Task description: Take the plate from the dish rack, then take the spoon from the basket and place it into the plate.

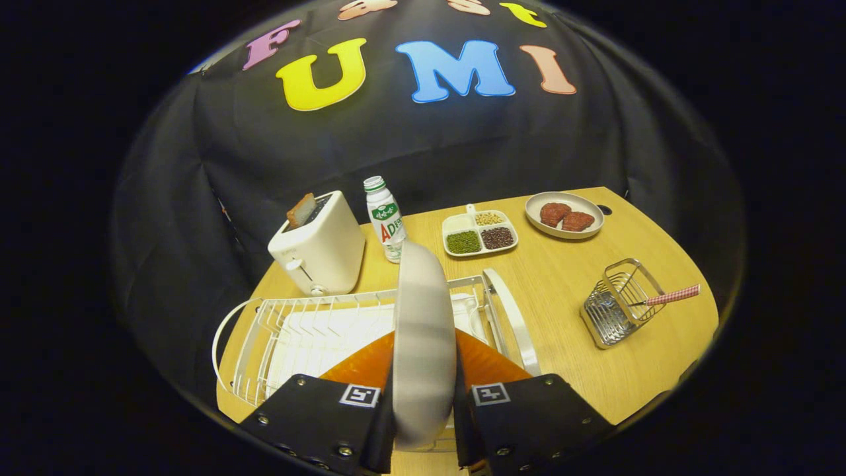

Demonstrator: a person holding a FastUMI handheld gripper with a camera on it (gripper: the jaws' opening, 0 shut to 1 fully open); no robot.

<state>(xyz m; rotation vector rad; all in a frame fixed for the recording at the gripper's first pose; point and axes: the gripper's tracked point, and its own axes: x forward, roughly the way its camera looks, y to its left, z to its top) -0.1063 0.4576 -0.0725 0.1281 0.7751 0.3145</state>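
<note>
My gripper [423, 403] was closed on the rim of the plate [423, 330], held on edge above the rack [297, 330]; it looked stiff, smooth, likely slippery and breakable, so gripping its rim seemed right.

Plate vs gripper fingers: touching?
Touching. Gripper view: the plate stands on edge between the gripper fingers, both pressed against its faces above the dish rack.

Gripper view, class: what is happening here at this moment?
The handheld gripper is shut on the plate, holding it on edge between both fingers above the white dish rack. The spoon has not been taken yet; its handle sticks out of the wire basket on the wooden table, off to the side beyond the fingers. Behind the rack stand a toaster and a bottle.
</note>
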